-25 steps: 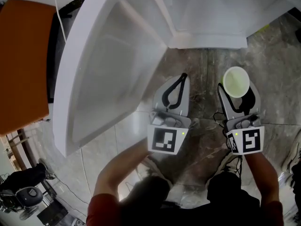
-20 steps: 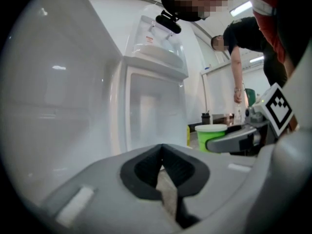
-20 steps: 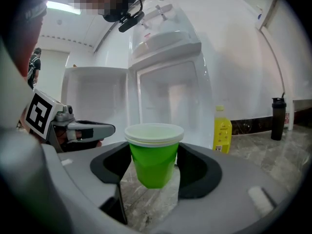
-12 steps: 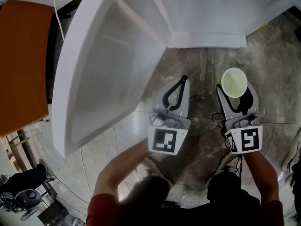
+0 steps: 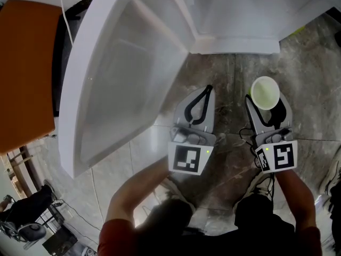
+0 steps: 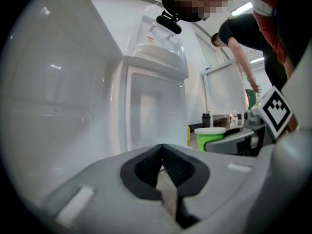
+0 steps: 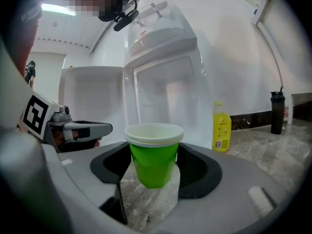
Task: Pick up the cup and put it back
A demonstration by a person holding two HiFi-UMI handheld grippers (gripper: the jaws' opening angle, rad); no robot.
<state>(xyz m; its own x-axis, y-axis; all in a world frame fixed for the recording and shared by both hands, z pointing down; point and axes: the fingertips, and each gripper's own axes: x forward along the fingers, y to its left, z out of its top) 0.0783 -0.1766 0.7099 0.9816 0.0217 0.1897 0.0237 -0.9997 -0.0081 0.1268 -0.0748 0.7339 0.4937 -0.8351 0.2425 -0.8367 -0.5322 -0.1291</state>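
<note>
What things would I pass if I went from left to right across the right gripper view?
left gripper → green cup → yellow bottle → black bottle

**Green cup (image 7: 155,162), white cabinet (image 5: 122,73)**

Bright green outside, white at rim and inside. Grey shells with black pads (image 7: 197,172) on left gripper (image 6: 162,152) and right gripper (image 7: 154,155); black-and-white squares on 2 marker cubes (image 5: 187,158). Marbled grey-brown floor (image 5: 224,79). Orange panel (image 5: 24,68), yellow bottle (image 7: 221,126), black flask (image 7: 277,112), red sleeve (image 5: 120,236).
</note>
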